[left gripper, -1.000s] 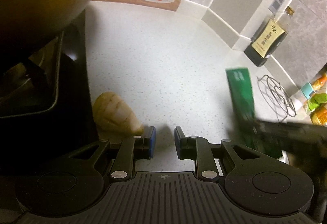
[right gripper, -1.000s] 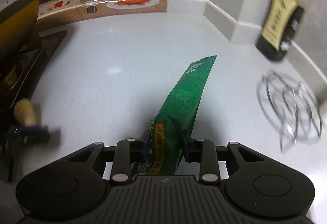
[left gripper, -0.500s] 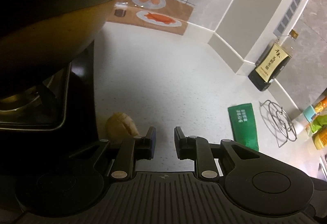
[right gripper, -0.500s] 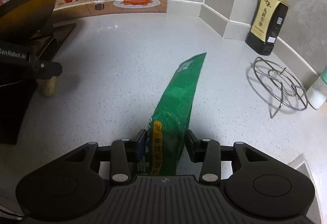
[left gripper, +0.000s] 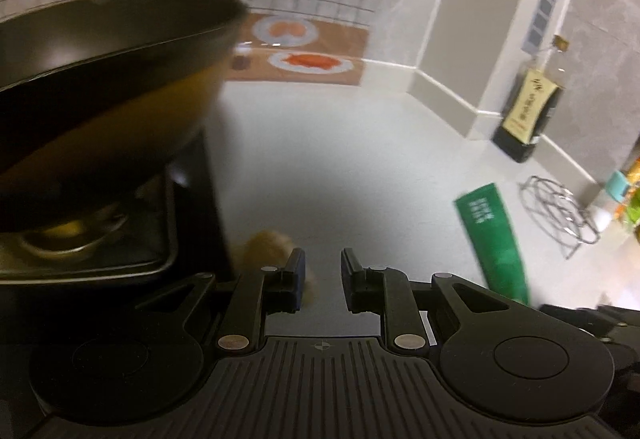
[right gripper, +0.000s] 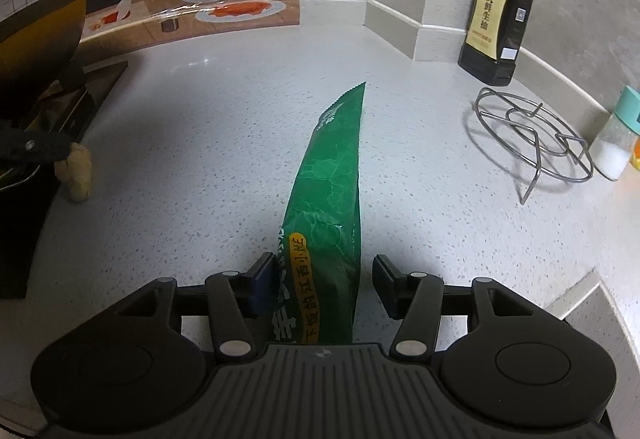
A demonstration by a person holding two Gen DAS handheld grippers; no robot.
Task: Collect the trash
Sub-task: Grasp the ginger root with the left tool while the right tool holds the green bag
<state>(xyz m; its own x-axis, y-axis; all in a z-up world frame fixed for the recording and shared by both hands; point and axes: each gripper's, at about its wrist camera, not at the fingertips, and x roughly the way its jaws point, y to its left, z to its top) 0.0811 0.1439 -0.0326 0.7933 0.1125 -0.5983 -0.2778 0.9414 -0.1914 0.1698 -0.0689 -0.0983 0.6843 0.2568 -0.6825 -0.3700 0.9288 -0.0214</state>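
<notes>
Here the right tongs (right gripper: 320,281) were opening — the green wrapper (right gripper: 334,199) lay lengthwise between the jaws on the white desk (right gripper: 208,143), the right pad clear of it. The left tongs (left gripper: 322,281) stood slightly parted, pinching nothing, beside a tan lump (right gripper: 75,175) near the stove (left gripper: 120,239).

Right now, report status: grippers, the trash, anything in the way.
Right gripper opening, green wrapper between its jaws, one pad off it. Left gripper narrowly open, empty, beside ginger piece. Wire trivet and soy sauce bottle stand clear.
</notes>
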